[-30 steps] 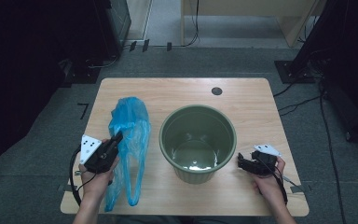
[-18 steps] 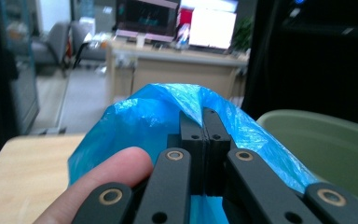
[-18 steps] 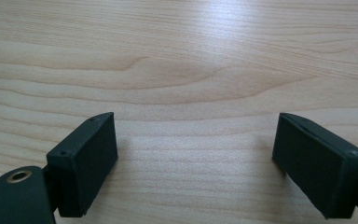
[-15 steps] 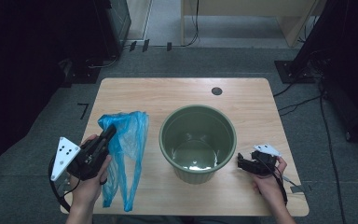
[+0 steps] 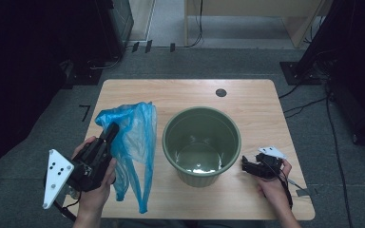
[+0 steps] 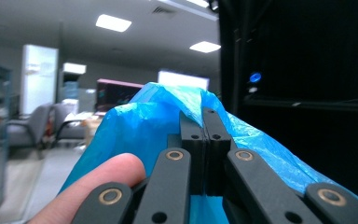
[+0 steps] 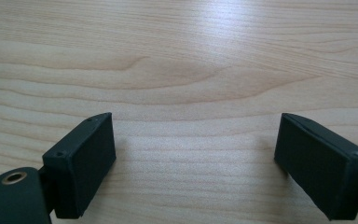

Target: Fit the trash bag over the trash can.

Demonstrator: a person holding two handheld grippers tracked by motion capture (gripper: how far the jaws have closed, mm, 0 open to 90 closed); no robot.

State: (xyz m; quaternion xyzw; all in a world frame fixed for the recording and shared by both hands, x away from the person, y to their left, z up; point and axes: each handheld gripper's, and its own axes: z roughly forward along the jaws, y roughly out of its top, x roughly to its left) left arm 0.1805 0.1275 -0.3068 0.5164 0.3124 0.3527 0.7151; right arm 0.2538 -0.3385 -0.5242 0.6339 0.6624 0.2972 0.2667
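Observation:
A thin blue plastic bag (image 5: 132,142) hangs over the left part of the wooden table (image 5: 256,109), lifted at its top. My left gripper (image 5: 111,129) is shut on the bag's upper edge and tilted upward, held by a hand. In the left gripper view the blue bag (image 6: 135,126) drapes around the closed jaws of the left gripper (image 6: 204,114). A green bucket (image 5: 202,145) stands upright in the middle of the table. My right gripper (image 5: 245,164) rests low on the table just right of the bucket. Seen in its own view, the right gripper (image 7: 196,154) is open over bare wood.
A small dark round hole (image 5: 221,92) sits near the table's far edge. Grey floor with cables (image 5: 309,102) surrounds the table, and dark equipment stands at the left and right. The bucket's inside holds nothing that I can see.
My left gripper has pulled back toward the front left and tilted up, lifting the bag's top off the table. The right gripper has stayed in place.

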